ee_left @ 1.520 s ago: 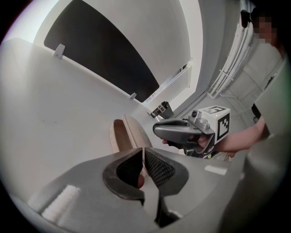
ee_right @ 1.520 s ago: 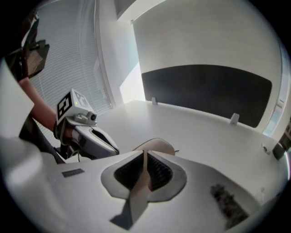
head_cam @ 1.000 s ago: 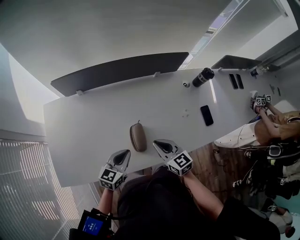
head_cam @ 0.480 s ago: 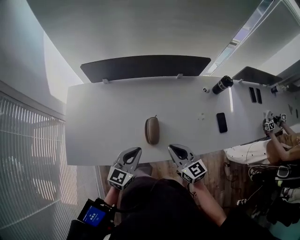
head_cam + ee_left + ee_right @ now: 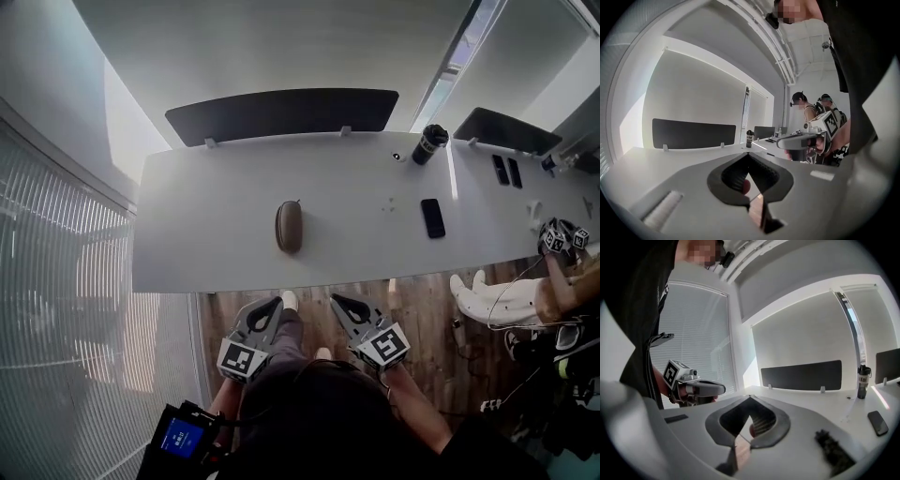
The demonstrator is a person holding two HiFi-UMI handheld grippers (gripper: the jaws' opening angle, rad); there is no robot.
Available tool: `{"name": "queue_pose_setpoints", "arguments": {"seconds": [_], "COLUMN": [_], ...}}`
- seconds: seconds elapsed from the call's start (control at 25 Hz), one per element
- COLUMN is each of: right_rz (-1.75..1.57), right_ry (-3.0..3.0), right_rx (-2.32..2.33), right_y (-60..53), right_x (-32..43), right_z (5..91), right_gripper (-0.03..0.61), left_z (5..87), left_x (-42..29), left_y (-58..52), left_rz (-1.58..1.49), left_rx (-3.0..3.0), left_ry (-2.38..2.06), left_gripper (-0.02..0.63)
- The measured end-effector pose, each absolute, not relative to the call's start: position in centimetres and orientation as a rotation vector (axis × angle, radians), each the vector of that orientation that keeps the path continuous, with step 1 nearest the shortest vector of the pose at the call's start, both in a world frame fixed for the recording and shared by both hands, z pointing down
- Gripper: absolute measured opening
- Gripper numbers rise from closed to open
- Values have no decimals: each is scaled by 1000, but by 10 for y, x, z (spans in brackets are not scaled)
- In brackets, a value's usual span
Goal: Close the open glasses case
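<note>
A brown oval glasses case lies with its lid down on the white table, left of the middle. Both grippers hang short of the table's near edge, over the wooden floor. My left gripper is shut with nothing in it; its jaws meet at the tip in the left gripper view. My right gripper is likewise shut and empty, tips together. Neither gripper touches the case, and neither gripper view shows it.
A black phone and a dark bottle sit on the table's right part. A black divider panel runs along the far edge. Window blinds fill the left. Another person's grippers work at the far right.
Both grippers have drawn back from the table's near edge and now hang over the floor. The case has stayed where it lay, its lid down throughout.
</note>
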State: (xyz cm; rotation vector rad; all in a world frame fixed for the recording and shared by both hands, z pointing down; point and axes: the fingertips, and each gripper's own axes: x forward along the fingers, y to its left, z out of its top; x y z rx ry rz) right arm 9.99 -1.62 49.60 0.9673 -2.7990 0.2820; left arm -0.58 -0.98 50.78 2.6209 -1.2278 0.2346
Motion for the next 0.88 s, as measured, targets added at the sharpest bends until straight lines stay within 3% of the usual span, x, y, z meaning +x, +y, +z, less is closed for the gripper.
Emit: {"name": "queue_pose_setpoints", "arguments": {"seconds": [0.52,0.88], "right_rz": [231,149], "right_ry": [-2886,-2864], "right_rx": [935,980], "right_y": [108,153], "right_x": [133,119], "right_z": [473,453], "right_gripper": [5,5], "left_z": [488,467], "left_x": [32,18], "left_y": [123,157], "left_rz": [256,181], "left_rx": [2606,2667], "left_ry": [-1339,-1325], "left_gripper": [8,8]}}
